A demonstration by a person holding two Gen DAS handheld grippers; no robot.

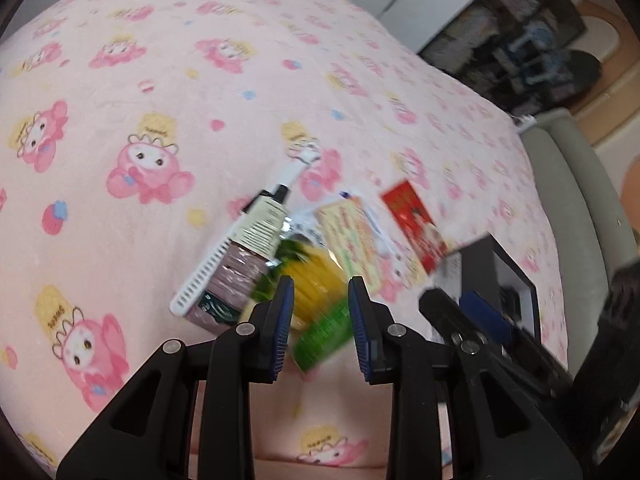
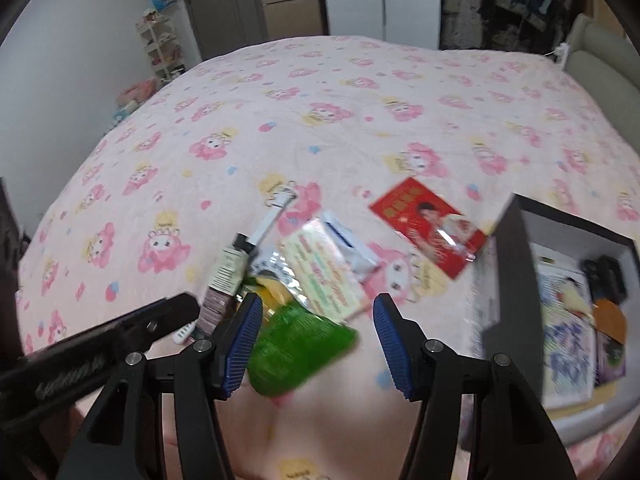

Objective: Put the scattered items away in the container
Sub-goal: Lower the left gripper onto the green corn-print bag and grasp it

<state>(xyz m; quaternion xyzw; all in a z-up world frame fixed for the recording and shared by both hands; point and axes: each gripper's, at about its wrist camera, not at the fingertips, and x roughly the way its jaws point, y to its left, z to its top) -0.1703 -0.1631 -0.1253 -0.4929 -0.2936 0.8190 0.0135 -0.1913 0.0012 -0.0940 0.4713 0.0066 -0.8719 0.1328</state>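
A pile of items lies on the pink bedspread: a green and yellow snack packet, a white comb, a small bottle, a pale printed packet and a red card. My left gripper is open, its fingers either side of the snack packet. My right gripper is open wide just above the same packet. The black box container stands to the right with several items inside.
The pink cartoon bedspread covers the whole bed. A grey headboard runs along the right side. Beyond the bed are a white shelf rack, a door and wardrobes.
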